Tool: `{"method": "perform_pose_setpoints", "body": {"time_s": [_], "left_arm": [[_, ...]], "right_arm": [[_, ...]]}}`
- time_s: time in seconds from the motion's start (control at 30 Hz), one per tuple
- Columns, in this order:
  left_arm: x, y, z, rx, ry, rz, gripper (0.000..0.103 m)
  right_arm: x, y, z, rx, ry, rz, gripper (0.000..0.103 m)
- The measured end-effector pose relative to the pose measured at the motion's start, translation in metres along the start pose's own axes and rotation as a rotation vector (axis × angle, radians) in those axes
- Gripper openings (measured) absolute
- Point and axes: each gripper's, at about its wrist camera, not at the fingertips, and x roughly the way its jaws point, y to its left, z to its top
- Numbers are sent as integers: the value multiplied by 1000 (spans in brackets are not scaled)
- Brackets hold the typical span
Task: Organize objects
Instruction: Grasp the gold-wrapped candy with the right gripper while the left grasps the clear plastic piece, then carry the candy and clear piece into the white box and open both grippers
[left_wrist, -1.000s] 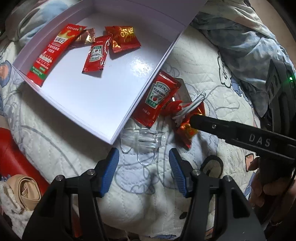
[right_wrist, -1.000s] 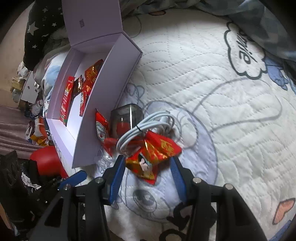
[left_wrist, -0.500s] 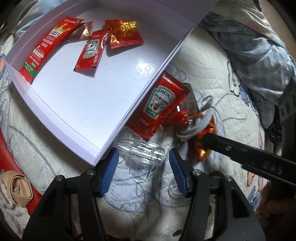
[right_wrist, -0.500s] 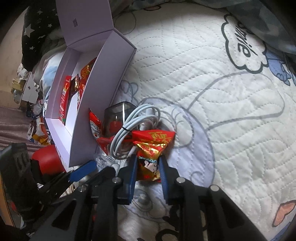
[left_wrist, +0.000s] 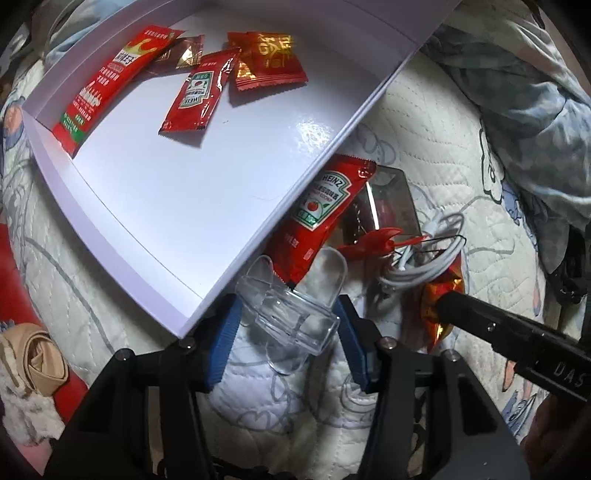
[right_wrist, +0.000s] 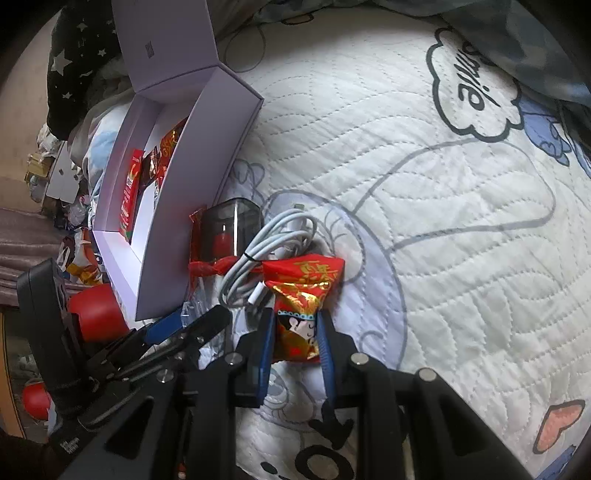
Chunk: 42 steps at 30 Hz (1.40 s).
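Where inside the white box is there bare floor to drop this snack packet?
The white box is bare over its near half, from below the small ketchup sachet to the near corner. The far end is crowded with red packets. Outside it, the large ketchup sachet, white cable and clear plastic case crowd the wall.

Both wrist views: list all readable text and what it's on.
"HEINZ": ketchup sachet beside the white box.
"HEINZ", seen upside down: small sachet in the box.
"DAS": right gripper arm.
"Smile": cloud print on the quilt.
Long red sachet, snack packet: Chinese print, unreadable.
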Motion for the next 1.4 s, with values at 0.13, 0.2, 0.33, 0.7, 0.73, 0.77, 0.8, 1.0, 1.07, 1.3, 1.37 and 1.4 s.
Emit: {"method": "perform_pose_setpoints", "body": {"time_s": [0.13,0.2,0.33,0.7,0.73,0.77,0.8,1.0,1.07,1.3,1.37,1.4], "left_arm": [[-4,-1,-4,-6,14,-13,41],[-6,-3,-7,-4,24,-20,40],[-8,-8,-13,16,45,-42,39],[-41,-35,-8,145,48,-51,39],[-46,-32,-10,154,48,-52,39],[-51,-33,-10,164,52,-53,39],[-55,-36,-10,176,56,-54,39],[-74,-52,-12,222,54,-69,39],[-74,-56,-11,235,52,-70,39],[-72,-49,-13,238,55,-61,39],[-71,-46,-13,240,55,-55,39],[-70,-44,-13,239,54,-51,39]], "right_arm": [[-6,-8,-6,13,-7,4,22],[-9,-11,-9,16,-11,4,21],[-14,-14,-13,25,-11,3,21],[-47,-21,-39,73,-33,22,4],[-50,-21,-41,77,-35,16,4],[-55,-20,-44,76,-37,4,4],[-57,-21,-47,74,-34,4,4],[-61,-22,-53,104,-41,10,4],[-59,-21,-53,108,-47,-19,6],[-30,-27,-56,169,-44,-62,56],[-22,-26,-57,164,-49,-63,56],[-16,-25,-57,155,-42,-66,56]]}}
